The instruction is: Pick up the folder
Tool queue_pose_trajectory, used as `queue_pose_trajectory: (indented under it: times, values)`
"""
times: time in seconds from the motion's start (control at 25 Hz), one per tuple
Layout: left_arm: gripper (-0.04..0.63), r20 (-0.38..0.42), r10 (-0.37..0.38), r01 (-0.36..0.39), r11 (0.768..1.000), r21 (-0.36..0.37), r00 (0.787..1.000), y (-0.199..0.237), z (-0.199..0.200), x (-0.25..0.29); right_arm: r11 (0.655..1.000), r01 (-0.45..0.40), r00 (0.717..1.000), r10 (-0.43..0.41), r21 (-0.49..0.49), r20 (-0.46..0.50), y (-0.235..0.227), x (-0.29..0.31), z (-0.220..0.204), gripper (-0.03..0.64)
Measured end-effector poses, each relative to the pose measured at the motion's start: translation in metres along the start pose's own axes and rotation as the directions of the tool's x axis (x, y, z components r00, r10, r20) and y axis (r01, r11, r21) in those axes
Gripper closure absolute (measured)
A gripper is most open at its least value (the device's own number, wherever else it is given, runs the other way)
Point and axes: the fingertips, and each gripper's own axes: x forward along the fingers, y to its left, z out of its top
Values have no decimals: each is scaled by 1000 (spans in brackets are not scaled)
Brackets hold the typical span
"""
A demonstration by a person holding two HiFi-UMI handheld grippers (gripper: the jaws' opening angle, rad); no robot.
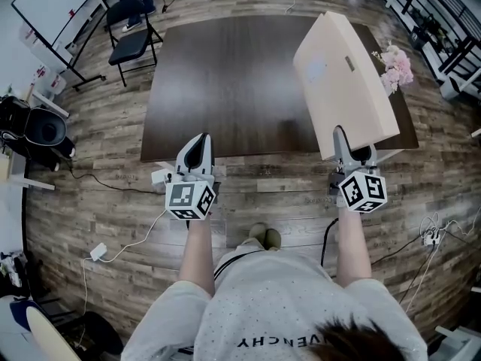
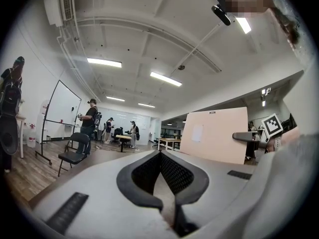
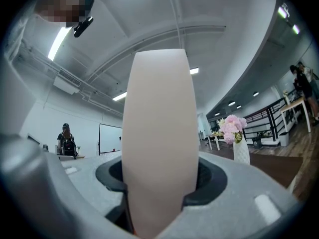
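A thick beige folder [image 1: 344, 81] hangs above the right side of the dark table [image 1: 225, 81], tilted, with my right gripper [image 1: 353, 153] shut on its near edge. In the right gripper view the folder's spine [image 3: 159, 138] stands upright between the jaws and fills the middle. My left gripper [image 1: 197, 156] sits at the table's near edge, jaws shut with nothing between them. From the left gripper view the folder [image 2: 214, 135] shows as a pale panel off to the right, apart from that gripper [image 2: 167, 190].
A white vase of pink flowers [image 1: 396, 69] stands at the table's right edge, close behind the folder. A black chair [image 1: 131, 32] and a whiteboard [image 1: 52, 6] stand at the far left. Cables [image 1: 113, 243] lie on the wooden floor. People stand in the distance.
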Motion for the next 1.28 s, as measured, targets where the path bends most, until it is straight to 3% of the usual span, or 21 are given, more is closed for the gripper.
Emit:
queue_pose_trajectory:
  times: [1.08,1.28]
  values:
    - [597,47,-8,9,1000,-18,999,7,25,-15,999,36,999,-34,-31,41,18,-21,19,350]
    - [597,34,-14,14,1000,19,999,2,25,-16,999,39,999,-38,-27,36,17,-22,18,350]
